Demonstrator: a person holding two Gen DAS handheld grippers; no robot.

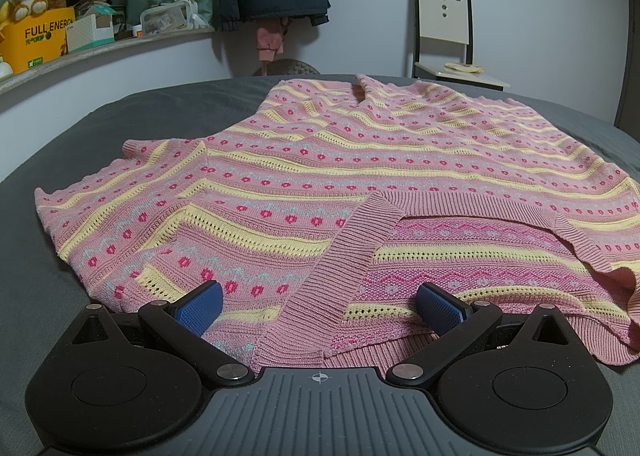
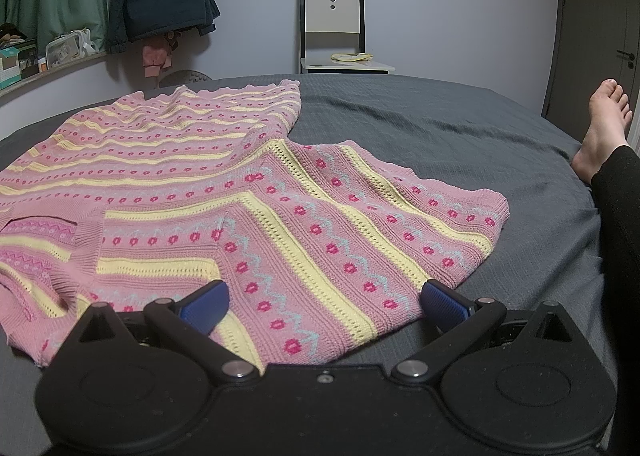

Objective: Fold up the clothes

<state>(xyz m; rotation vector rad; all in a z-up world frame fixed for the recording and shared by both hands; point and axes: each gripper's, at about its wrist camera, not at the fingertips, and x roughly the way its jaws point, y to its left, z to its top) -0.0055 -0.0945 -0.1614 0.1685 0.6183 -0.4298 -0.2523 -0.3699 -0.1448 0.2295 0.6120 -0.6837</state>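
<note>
Left gripper and right gripper fingers spread, pink sweater, grey bed, chair.

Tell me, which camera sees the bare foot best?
The right wrist camera. It shows the foot resting on the gray bed, to the right of the sweater, toes pointing up. The left wrist camera does not show the foot at all.

right gripper hovers wide open over the pink knit sweater's near sleeve, spread flat on the grey bed; a bare foot rests far right.
</note>
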